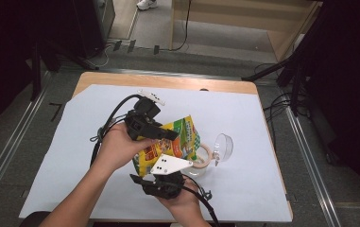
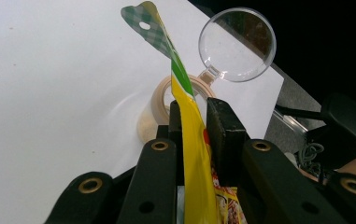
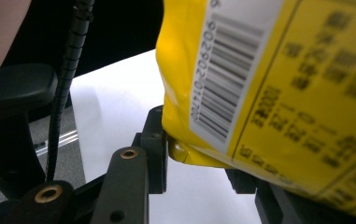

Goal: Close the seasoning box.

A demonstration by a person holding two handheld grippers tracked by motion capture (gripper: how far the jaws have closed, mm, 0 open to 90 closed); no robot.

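Yellow pouch (image 1: 170, 142) was gripped at its top by the left tongs (image 2: 195, 122) and at its bottom by the right tongs (image 3: 199, 163), above a jar (image 1: 200, 163) near the worktop's (image 1: 262, 189) middle.

Pouch (image 2: 192, 140) sat between the left gripper's (image 2: 195, 114) 2 fingers (image 2: 224, 130), top edge beyond the tips. Jar (image 2: 166, 105) stood past the fingertips, lid (image 2: 237, 44) farther behind it. Right gripper (image 3: 199, 158) clamped the pouch's bottom corner.

A wooden tabletop (image 1: 168, 80) carries a white paper sheet (image 1: 244, 189). Beyond its far edge lies grey floor (image 1: 206, 47) with black cables (image 1: 187, 28), a pale wooden cabinet (image 1: 262, 19), and a white shoe (image 1: 146, 4).
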